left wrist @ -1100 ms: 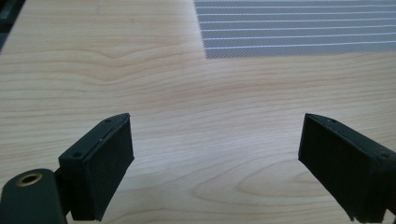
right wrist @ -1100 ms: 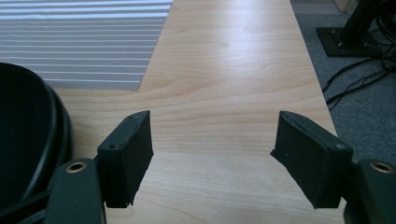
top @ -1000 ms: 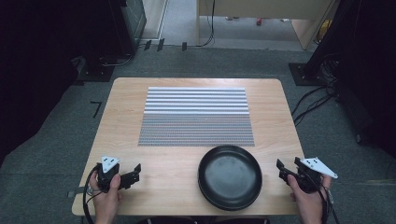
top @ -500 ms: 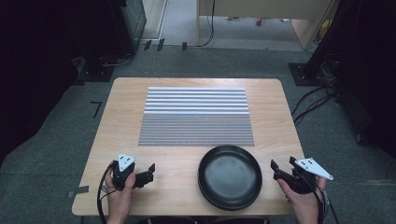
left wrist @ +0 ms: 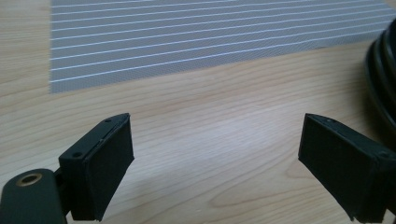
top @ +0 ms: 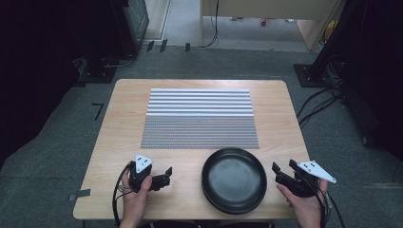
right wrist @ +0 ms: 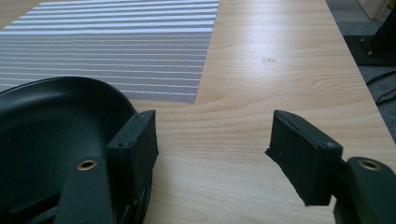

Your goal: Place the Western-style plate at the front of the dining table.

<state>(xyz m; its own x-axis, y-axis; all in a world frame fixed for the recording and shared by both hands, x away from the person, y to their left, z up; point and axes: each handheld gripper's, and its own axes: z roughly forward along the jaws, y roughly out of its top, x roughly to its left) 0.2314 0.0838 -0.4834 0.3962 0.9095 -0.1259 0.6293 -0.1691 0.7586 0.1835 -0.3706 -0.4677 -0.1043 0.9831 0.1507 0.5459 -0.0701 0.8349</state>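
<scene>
1. A black plate [top: 234, 179] lay at the near edge of the table [top: 119, 137], just in front of a striped mat [top: 199, 118], which was bare.
2. The left tongs [top: 166, 176] stood open over bare wood to the plate's left, well short of its rim, with nothing between the jaws; in the left gripper view the plate's rim [left wrist: 383, 79] showed off to the right.
3. The right tongs [top: 280, 170] were open too. Their jaws had just been closing a little, yet no pad pressed on anything. In the right gripper view 1 jaw sat just beside or against the plate's rim [right wrist: 56, 116]; I could not tell which.
4. Judged from this, the work was barely begun: the plate was neither gripped nor lifted.
5. What seemingly remained: closing on the rim, lifting, and setting the plate down, probably on the mat.
</scene>
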